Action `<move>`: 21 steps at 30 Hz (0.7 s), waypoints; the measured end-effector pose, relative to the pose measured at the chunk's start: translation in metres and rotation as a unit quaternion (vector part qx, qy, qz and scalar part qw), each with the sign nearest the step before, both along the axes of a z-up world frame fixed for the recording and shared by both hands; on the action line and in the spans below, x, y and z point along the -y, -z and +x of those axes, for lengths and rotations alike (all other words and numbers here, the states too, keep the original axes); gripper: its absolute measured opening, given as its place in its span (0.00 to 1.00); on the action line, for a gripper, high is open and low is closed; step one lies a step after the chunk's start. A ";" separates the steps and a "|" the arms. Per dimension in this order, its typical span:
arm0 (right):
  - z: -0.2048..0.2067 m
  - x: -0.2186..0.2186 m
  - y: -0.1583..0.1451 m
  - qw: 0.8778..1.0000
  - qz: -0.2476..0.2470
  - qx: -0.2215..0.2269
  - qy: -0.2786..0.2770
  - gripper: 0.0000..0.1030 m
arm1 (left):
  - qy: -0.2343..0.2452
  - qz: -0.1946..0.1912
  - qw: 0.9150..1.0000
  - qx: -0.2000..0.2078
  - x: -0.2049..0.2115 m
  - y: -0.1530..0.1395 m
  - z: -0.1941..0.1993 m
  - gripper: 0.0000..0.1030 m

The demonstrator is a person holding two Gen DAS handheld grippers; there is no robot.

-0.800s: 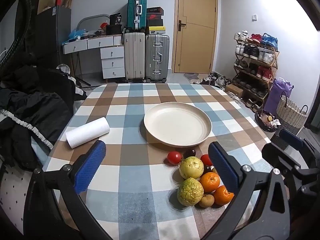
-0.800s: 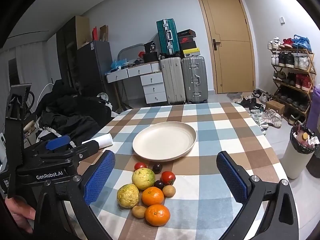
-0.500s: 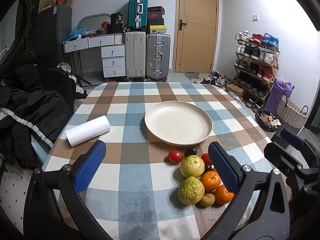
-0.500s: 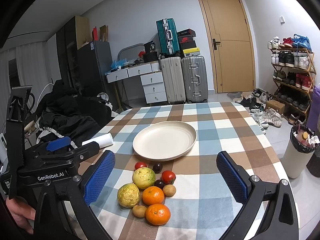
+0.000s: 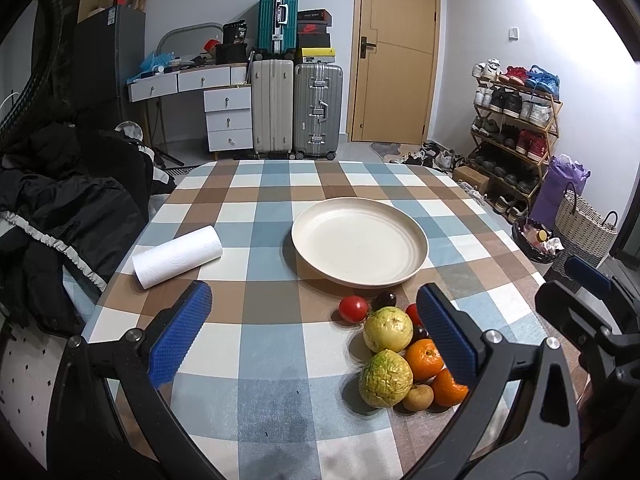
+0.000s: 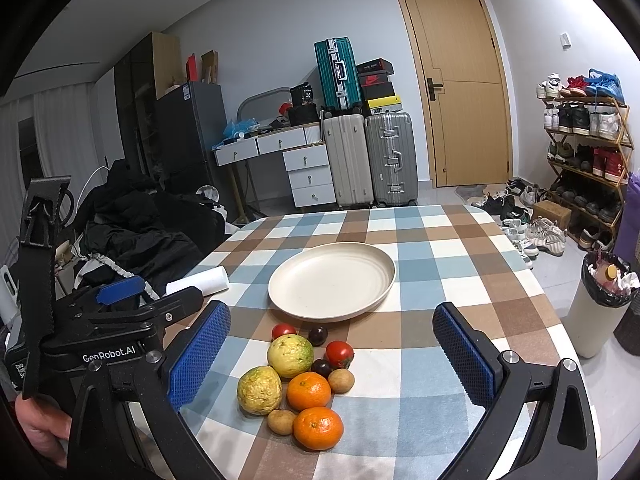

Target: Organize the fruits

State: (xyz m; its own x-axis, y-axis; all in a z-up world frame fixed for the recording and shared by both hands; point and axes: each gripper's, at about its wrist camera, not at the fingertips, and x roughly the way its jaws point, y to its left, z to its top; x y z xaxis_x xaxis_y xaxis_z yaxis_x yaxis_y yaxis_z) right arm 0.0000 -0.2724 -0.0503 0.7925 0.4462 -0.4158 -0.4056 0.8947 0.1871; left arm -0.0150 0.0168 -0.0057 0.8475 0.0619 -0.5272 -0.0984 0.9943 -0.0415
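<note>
A cluster of fruit lies on the checked tablecloth in front of an empty cream plate (image 5: pixel 360 240) (image 6: pixel 332 280). It holds two yellow-green guavas (image 5: pixel 388 329) (image 6: pixel 290 356), two oranges (image 5: pixel 425 359) (image 6: pixel 309 391), two red tomatoes (image 5: pixel 353 308) (image 6: pixel 339 353), dark plums (image 6: pixel 318 335) and small brown fruits (image 6: pixel 341 380). My left gripper (image 5: pixel 312 332) is open and empty, held above the table left of the fruit. My right gripper (image 6: pixel 332 354) is open and empty, its fingers either side of the cluster and above it.
A white paper towel roll (image 5: pixel 177 249) lies on the table's left side. Dark clothes (image 5: pixel 60 208) are piled left of the table. A bin with a black bag (image 6: pixel 600 300) and a shoe rack (image 5: pixel 516 128) stand to the right.
Both views have shifted very slightly; the grippers stay open and the fruit has not moved.
</note>
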 end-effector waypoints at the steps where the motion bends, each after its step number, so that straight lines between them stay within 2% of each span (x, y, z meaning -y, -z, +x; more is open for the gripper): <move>1: 0.000 0.001 0.000 1.000 0.001 0.001 0.000 1.00 | 0.001 0.000 1.000 0.000 0.000 -0.001 0.000 0.99; 9: 0.000 0.004 0.003 1.000 0.010 -0.007 -0.006 1.00 | 0.003 -0.008 1.000 -0.005 -0.004 0.012 -0.003 0.99; 15: 0.007 0.006 0.017 0.998 0.022 -0.042 -0.034 1.00 | 0.003 -0.021 1.000 -0.012 -0.010 0.024 -0.005 0.99; 18: 0.008 0.010 0.028 0.994 0.045 -0.086 -0.045 1.00 | 0.002 -0.027 0.999 -0.018 -0.013 0.026 -0.002 0.99; 21: 0.009 0.011 0.041 0.995 0.036 -0.081 -0.055 1.00 | 0.002 -0.034 0.999 -0.026 -0.015 0.030 0.000 0.99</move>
